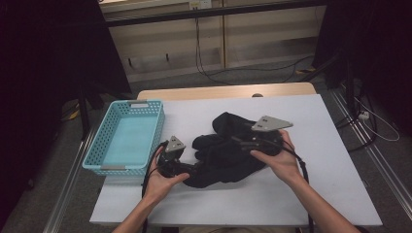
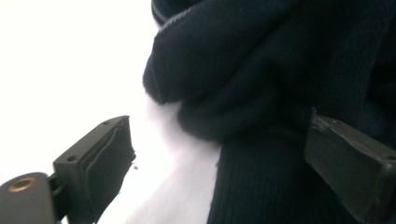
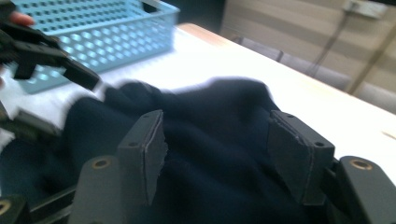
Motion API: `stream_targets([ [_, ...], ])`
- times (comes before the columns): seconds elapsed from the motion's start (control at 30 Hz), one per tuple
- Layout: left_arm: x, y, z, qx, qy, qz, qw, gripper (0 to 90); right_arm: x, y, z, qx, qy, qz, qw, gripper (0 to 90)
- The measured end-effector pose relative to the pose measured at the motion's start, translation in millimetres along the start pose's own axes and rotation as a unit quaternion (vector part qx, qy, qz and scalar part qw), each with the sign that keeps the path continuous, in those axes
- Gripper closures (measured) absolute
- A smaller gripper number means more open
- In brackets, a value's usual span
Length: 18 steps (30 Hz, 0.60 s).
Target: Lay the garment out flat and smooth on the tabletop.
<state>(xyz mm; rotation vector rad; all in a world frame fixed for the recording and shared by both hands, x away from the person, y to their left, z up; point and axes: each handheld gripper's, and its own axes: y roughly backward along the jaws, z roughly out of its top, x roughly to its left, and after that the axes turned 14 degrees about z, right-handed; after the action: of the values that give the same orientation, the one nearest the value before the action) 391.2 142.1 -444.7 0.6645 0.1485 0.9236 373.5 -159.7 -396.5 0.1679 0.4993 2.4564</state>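
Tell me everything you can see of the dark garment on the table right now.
The dark garment is navy, soft knit with a ribbed part, bunched in a loose heap on the white table, right of the blue basket. The left hand-held gripper has open jaws around its ribbed part. The right hand-held gripper hangs open over it, no pad pressing.

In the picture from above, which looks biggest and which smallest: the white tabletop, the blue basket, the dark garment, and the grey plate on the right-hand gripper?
Largest to smallest, as they look from above:
1. white tabletop
2. dark garment and blue basket: about alike, so no ranking between them
3. grey plate, clearly the smallest
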Motion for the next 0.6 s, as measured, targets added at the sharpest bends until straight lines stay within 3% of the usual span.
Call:
stream_targets([
  [0.03,1.4,0.5,-1.1,-0.001,-0.001,0.0,1.0,7.4,5.1,-15.4,8.2,0.003,0.008,0.014,0.9999,37.0],
  [0.1,2.5,1.1,-1.0,-0.003,0.014,-0.016,0.9998,8.5,6.7,-30.5,13.8,-0.002,-0.002,0.026,0.9997,37.1],
  [0.2,3.1,2.5,-2.4,-0.003,0.004,-0.01,0.9999,7.7,14.8,-48.8,23.7,0.002,0.001,0.043,0.9991,37.2],
  [0.3,5.8,2.9,-4.4,-0.002,0.006,-0.007,1.0,7.7,26.3,-65.4,30.9,0.034,0.005,0.056,0.9979,35.0],
  [0.4,9.0,-1.8,-8.5,0.015,0.008,-0.005,0.9998,7.8,31.2,-81.5,23.4,0.062,0.011,0.053,0.9966,27.8],
  [0.53,10.8,-5.3,-10.6,0.026,0.009,-0.008,0.9996,7.8,30.1,-93.2,1.4,0.081,0.002,0.047,0.9956,25.9],
  [0.6,9.8,-7.5,-11.1,0.032,0.005,-0.012,0.9994,7.8,33.7,-95.7,-7.4,0.096,0.017,0.047,0.9941,25.7],
])
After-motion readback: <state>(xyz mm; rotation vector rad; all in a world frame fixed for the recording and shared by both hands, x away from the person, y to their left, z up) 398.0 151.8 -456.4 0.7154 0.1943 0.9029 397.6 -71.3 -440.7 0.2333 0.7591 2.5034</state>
